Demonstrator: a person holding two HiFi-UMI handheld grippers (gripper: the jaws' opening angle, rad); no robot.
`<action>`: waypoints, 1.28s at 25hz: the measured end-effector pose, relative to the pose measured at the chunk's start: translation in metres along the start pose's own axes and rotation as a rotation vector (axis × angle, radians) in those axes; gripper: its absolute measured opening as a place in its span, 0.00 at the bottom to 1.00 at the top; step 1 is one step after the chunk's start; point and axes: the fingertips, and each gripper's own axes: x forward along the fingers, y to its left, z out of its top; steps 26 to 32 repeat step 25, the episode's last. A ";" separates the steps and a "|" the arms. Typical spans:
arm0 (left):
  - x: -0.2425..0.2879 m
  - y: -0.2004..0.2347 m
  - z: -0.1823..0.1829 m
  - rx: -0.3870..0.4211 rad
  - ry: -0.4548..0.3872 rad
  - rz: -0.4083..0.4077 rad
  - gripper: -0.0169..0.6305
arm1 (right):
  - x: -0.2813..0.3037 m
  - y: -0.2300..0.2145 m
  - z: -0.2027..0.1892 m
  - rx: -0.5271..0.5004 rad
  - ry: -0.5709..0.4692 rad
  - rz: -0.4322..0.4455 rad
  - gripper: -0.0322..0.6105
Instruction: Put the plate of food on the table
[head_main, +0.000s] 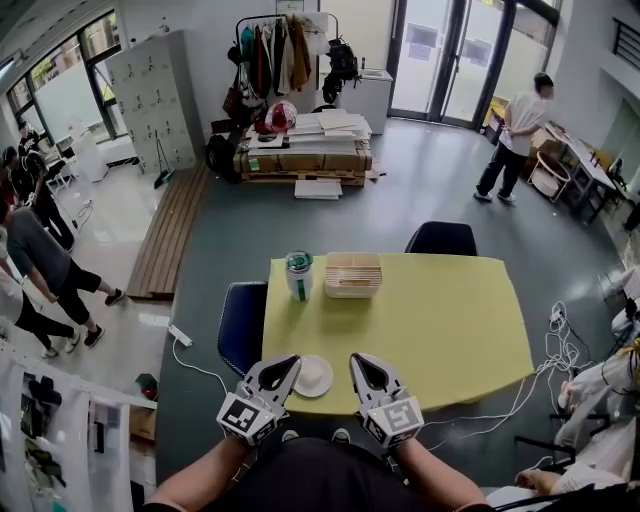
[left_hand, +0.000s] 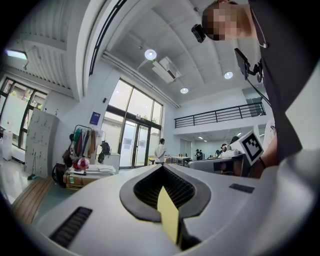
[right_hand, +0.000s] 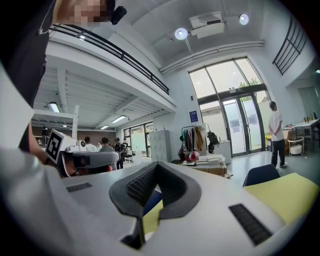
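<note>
Left gripper (head_main: 288, 362): your jaws are pressed together with nothing between them, level at the near edge of the counter (head_main: 450, 320).
Right gripper (head_main: 360, 362): your jaws are likewise closed and empty, just right of the plate.
Plate (head_main: 313, 376): small and white, it lies on the counter at the near edge, between your two grippers. No food can be made out on it.
Risk, near edge: the plate sits close to the drop. In my judgement a nudge from closed jaws could slide it off toward you.
Risk, grip: the rim is thin and low. If you close on it off-centre, it may tilt or slip.
Risk, neighbours: the green-lidded cup (head_main: 299, 275) and the wooden tray (head_main: 353, 275) stand further back. A long forward push could reach them.
Writing: none is legible. The gripper cubes carry only square markers, and the cup's print and the blue wall sign are too small to read.
</note>
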 end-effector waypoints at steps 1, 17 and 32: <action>0.000 0.000 -0.001 0.002 0.004 0.004 0.04 | 0.000 0.000 0.000 -0.001 0.001 0.001 0.07; -0.003 -0.001 -0.013 -0.015 0.011 0.022 0.04 | -0.003 0.004 -0.004 -0.003 0.007 0.001 0.07; -0.006 -0.001 -0.014 -0.033 0.004 0.024 0.04 | -0.006 0.004 -0.008 0.020 0.010 -0.007 0.07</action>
